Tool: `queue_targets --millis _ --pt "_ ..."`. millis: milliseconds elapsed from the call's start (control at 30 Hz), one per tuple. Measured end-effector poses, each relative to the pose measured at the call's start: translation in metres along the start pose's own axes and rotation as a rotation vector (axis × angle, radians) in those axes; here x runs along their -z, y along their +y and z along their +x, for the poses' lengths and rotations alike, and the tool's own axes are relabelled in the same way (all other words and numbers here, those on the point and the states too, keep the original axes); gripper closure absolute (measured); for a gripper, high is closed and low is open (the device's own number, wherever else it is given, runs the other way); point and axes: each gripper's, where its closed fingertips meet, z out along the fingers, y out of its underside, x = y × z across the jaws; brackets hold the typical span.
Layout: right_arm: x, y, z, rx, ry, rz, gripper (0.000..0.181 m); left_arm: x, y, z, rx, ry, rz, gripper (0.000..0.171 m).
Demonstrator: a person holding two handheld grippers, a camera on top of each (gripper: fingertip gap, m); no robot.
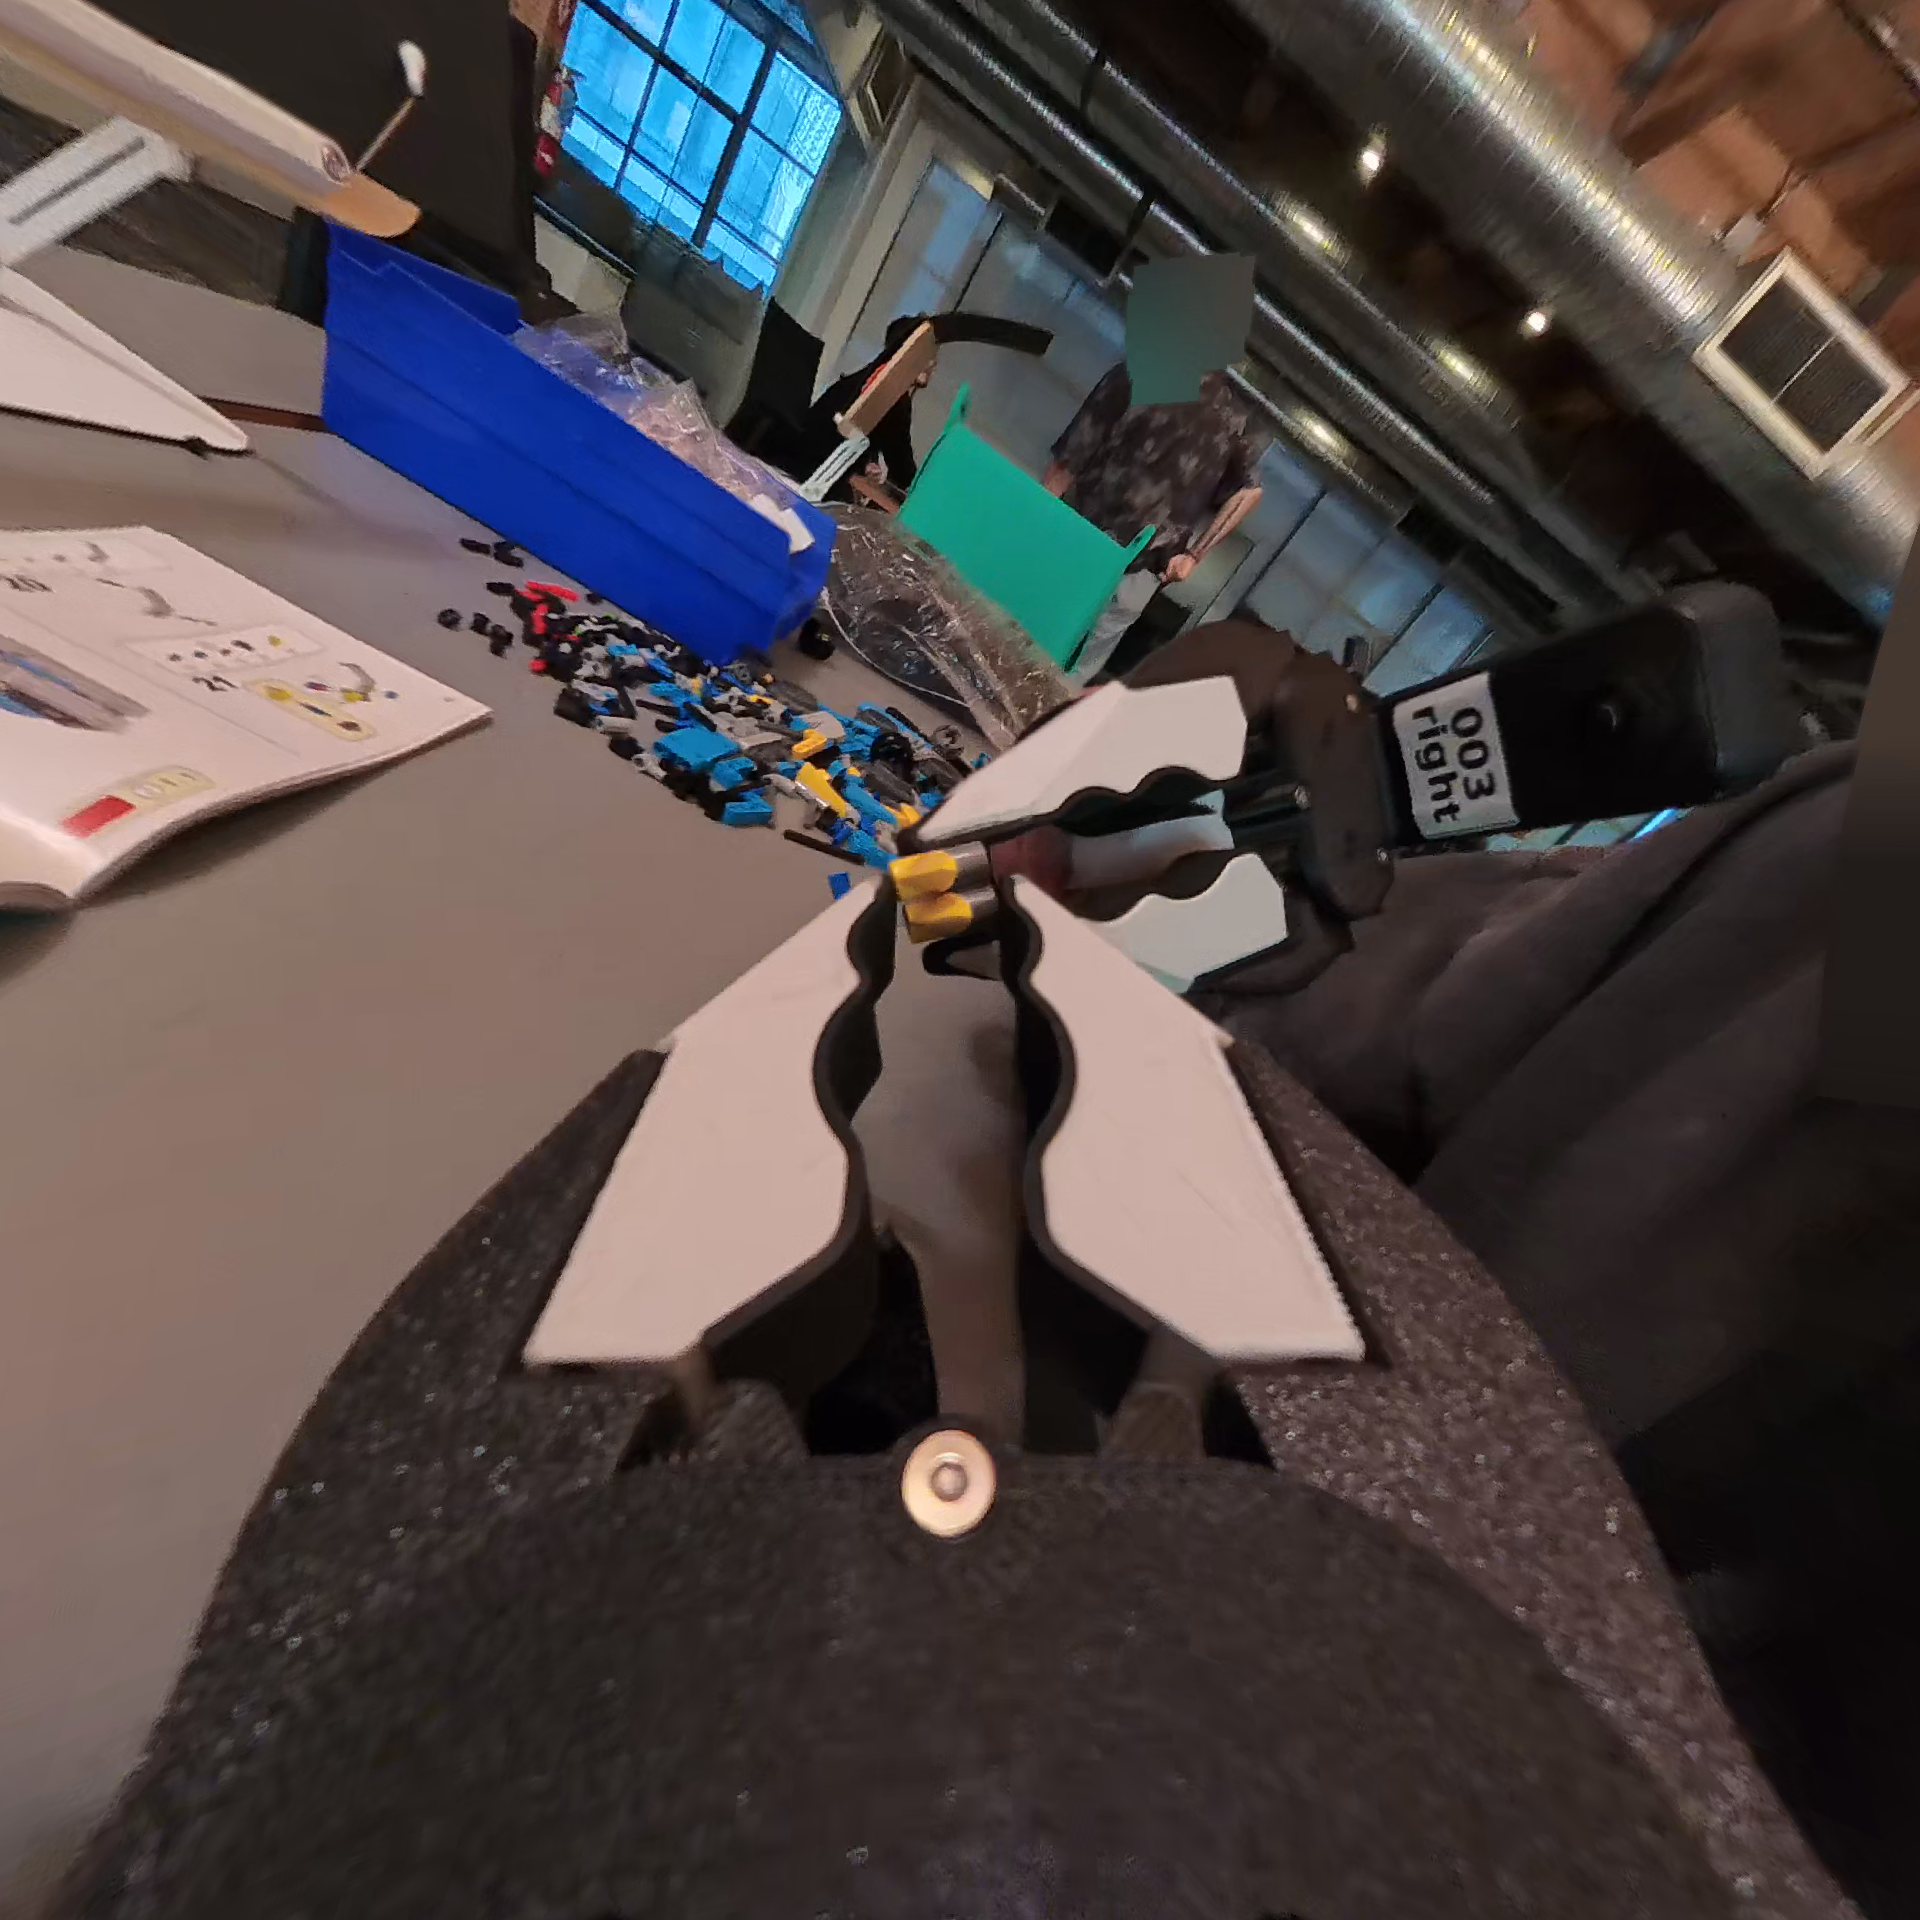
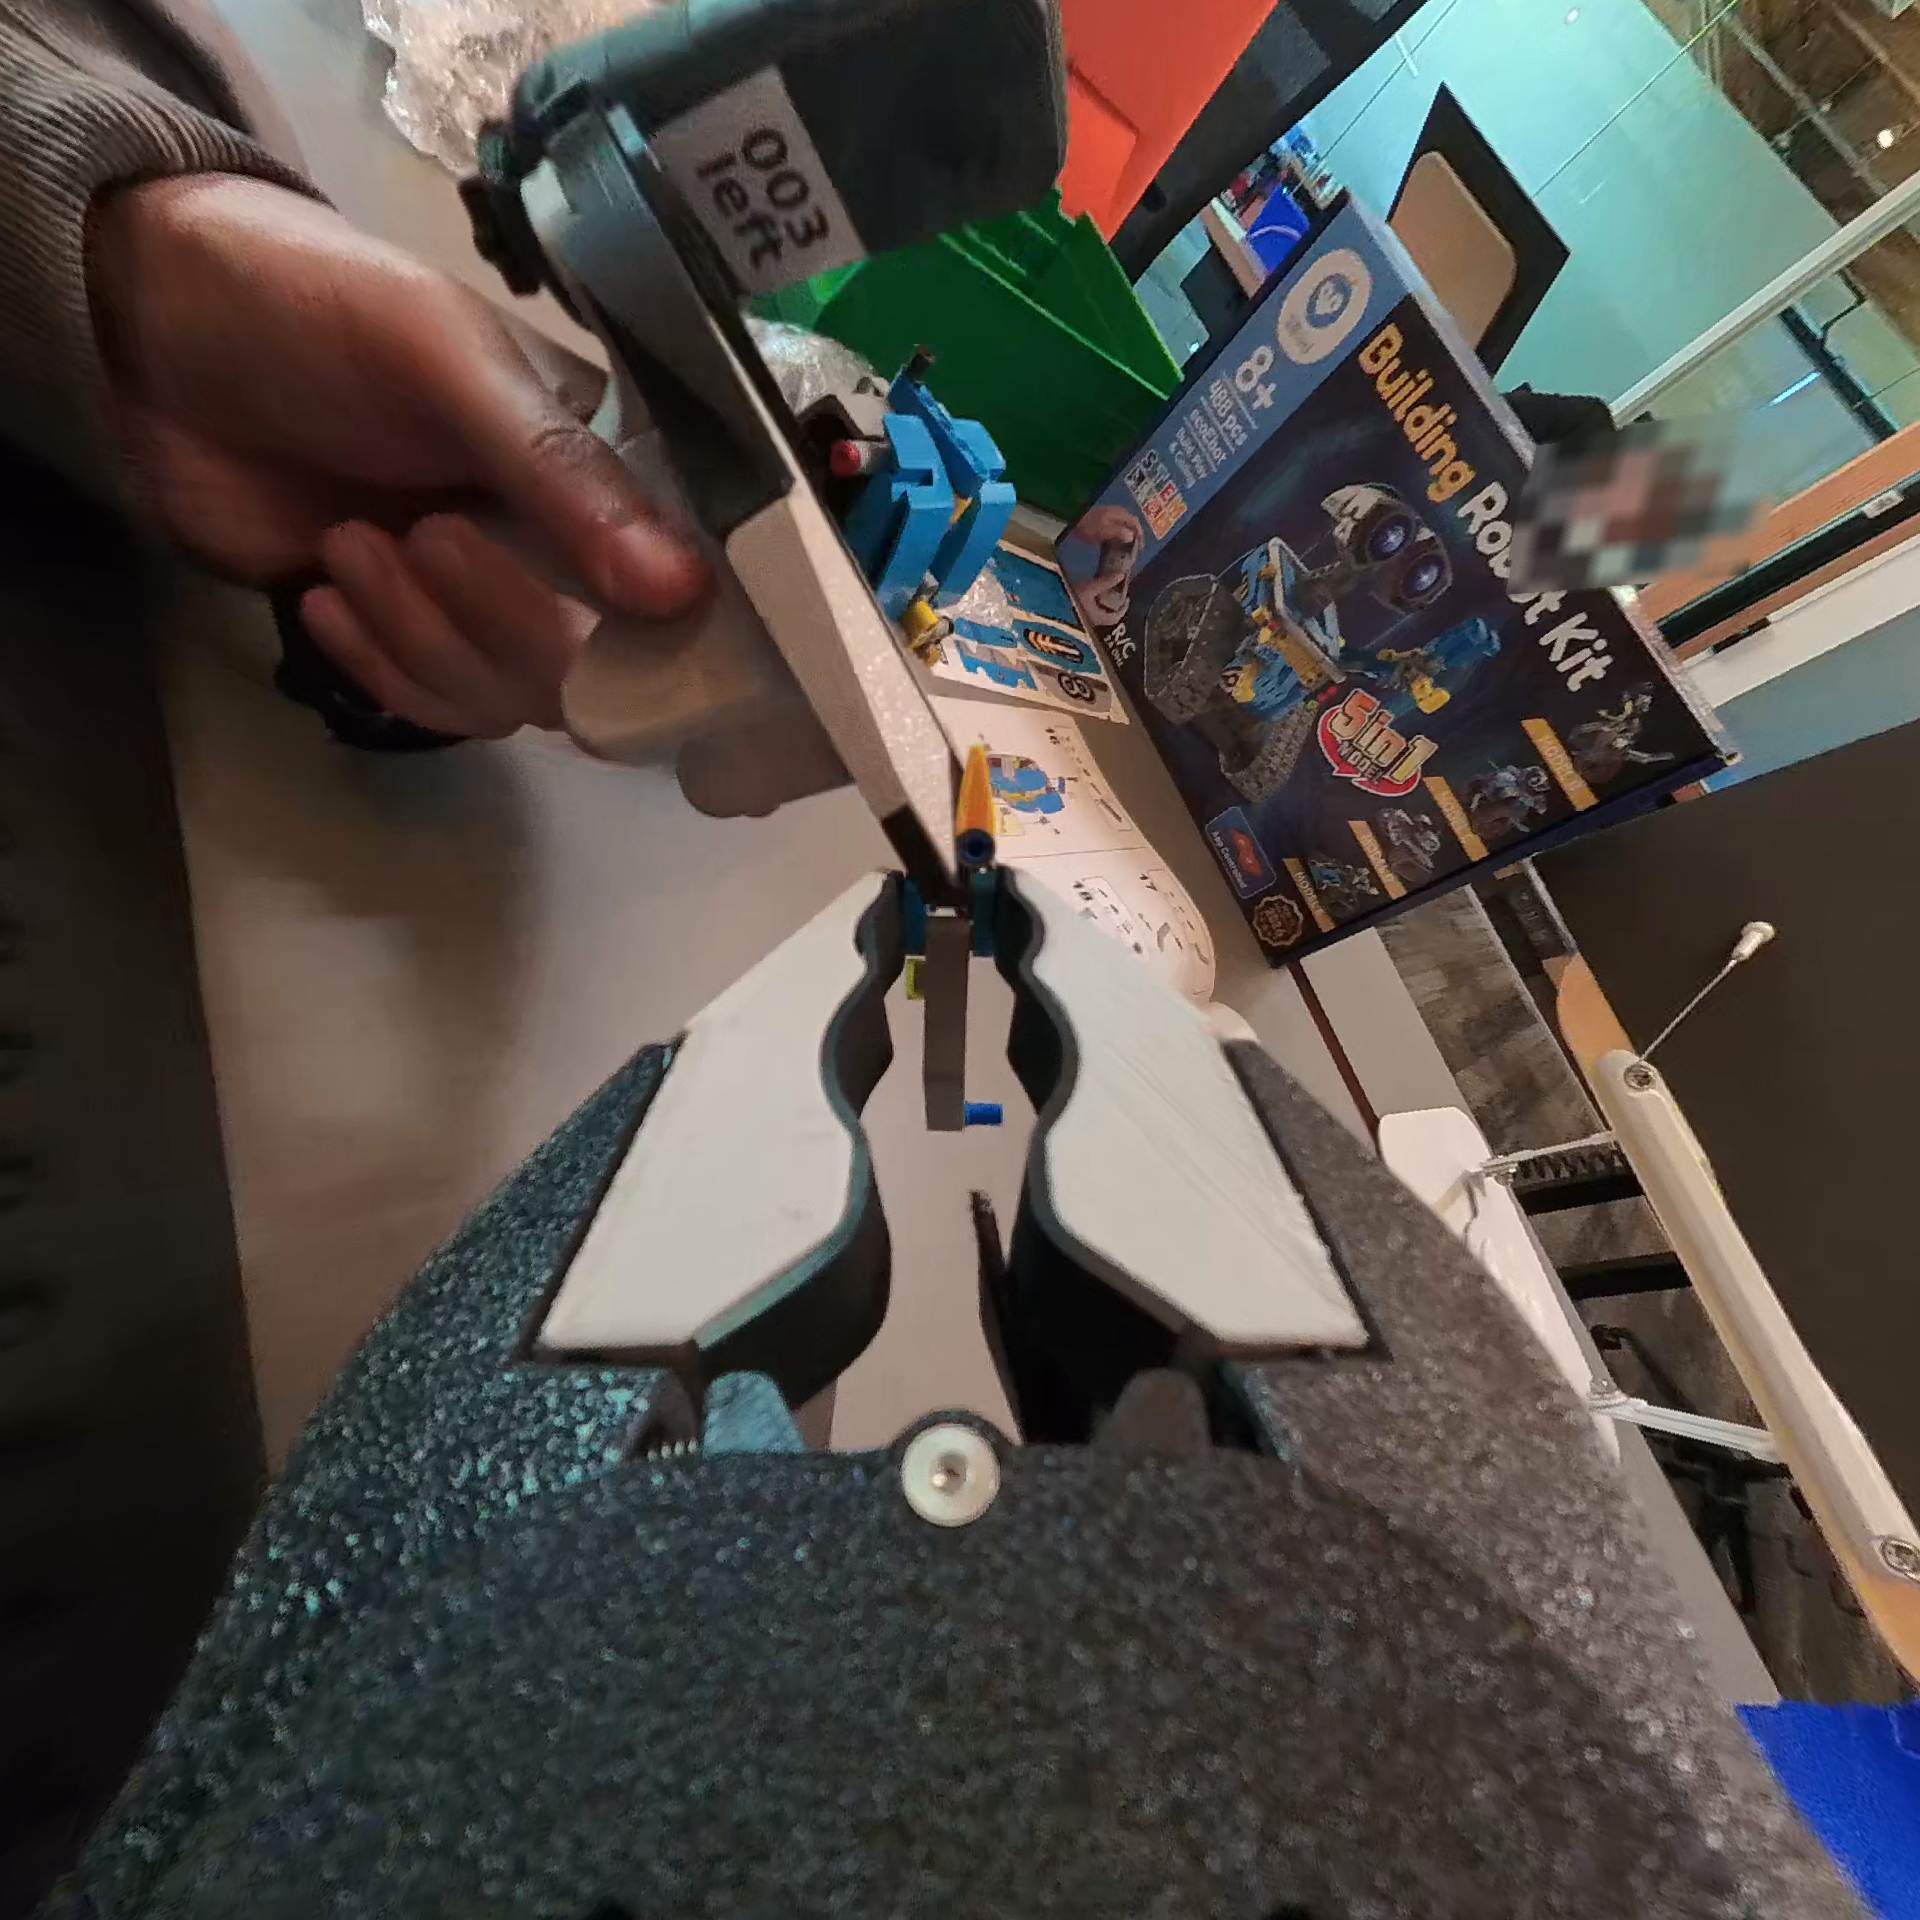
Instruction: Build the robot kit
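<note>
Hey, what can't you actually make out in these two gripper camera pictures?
- Left wrist view: how the yellow piece is joined to the grey part; the right hand-held gripper covers it.
- Left wrist view: individual bricks in the loose pile; too small.
- Right wrist view: blue bin; cut off by the edge.

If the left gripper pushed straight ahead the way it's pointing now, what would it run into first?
Almost at once, the yellow pieces at the left gripper tips, held with the right gripper crossing right behind. They look to be touching already, though depth is hard to judge. The loose brick pile lies farther on.
</note>
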Motion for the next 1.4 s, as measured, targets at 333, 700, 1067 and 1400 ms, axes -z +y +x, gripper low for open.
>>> queue_targets --millis 333,700,1067,1400 --pt "-0.004 0.007 0.008 -0.089 -0.025 0.038 0.152 0.005 -0.008 -0.003 -0.021 -0.026 0.033 0.155" --pt "-0.001 0.005 0.002 0.008 -0.006 -0.011 0.165 0.002 -0.003 -0.001 0.010 -0.008 0.027 0.155" --pt "-0.008 0.005 0.005 0.029 0.021 0.036 0.164 0.004 -0.004 -0.006 -0.306 -0.214 -0.002 0.155" --pt "0.013 0.010 0.038 -0.694 -0.336 0.262 0.127 0.007 -0.003 0.007 -1.275 -0.471 -0.095 0.155"
